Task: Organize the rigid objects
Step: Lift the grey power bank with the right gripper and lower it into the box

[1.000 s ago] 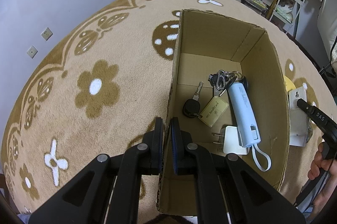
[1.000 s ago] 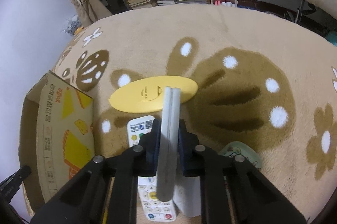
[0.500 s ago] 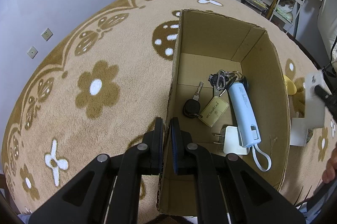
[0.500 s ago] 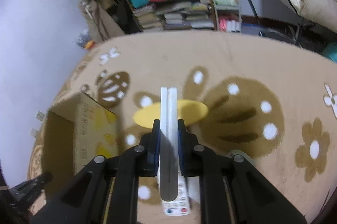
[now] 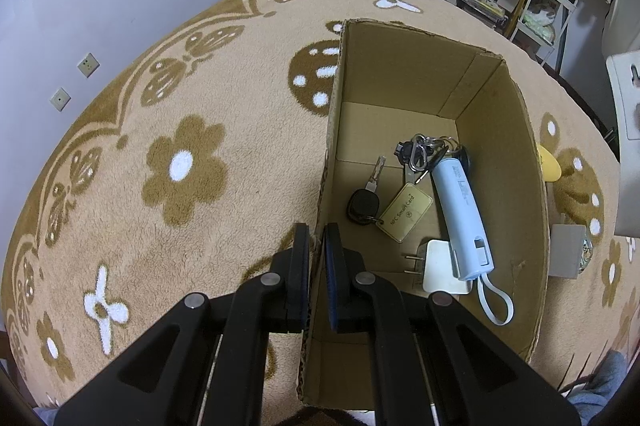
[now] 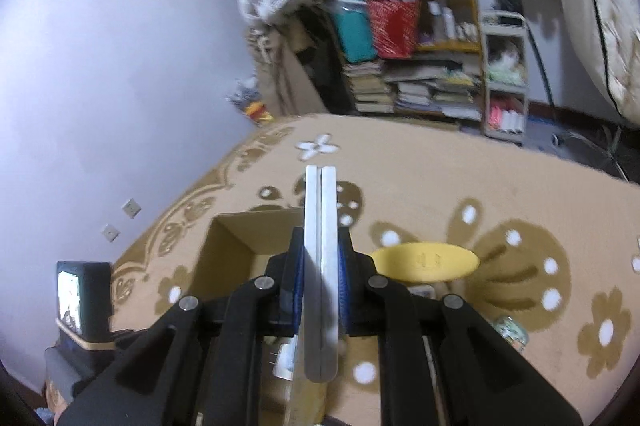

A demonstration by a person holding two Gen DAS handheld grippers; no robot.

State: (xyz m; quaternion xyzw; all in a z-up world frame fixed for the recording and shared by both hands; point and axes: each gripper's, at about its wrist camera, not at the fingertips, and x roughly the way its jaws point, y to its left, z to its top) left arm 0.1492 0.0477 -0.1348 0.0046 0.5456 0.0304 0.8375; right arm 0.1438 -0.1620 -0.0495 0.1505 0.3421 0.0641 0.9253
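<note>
An open cardboard box (image 5: 436, 65) stands on the flower-patterned carpet. My left gripper (image 5: 316, 238) is shut on its near left wall, one finger inside and one outside. In the box lie a bunch of keys (image 5: 420, 153), a black car key (image 5: 362, 203), a tan card tag (image 5: 406, 211), a light blue power bank (image 5: 462, 218) and a white charger plug (image 5: 438, 266). My right gripper (image 6: 320, 246) is shut on a flat white device (image 6: 320, 286), held edge-on in the air near the box (image 6: 236, 246). The device also shows at the right edge of the left wrist view (image 5: 626, 97).
A yellow oval piece (image 6: 426, 262) lies on the carpet right of the box, with a grey block (image 5: 566, 252) and a small round tin (image 6: 510, 332) nearby. Crowded shelves (image 6: 420, 65) stand at the far wall. A blue-clad part of the person (image 5: 600, 378) shows at bottom right.
My right gripper has risen off the carpet with the white device and swung toward the box, leaving the remote control behind. The left gripper and the box have not moved.
</note>
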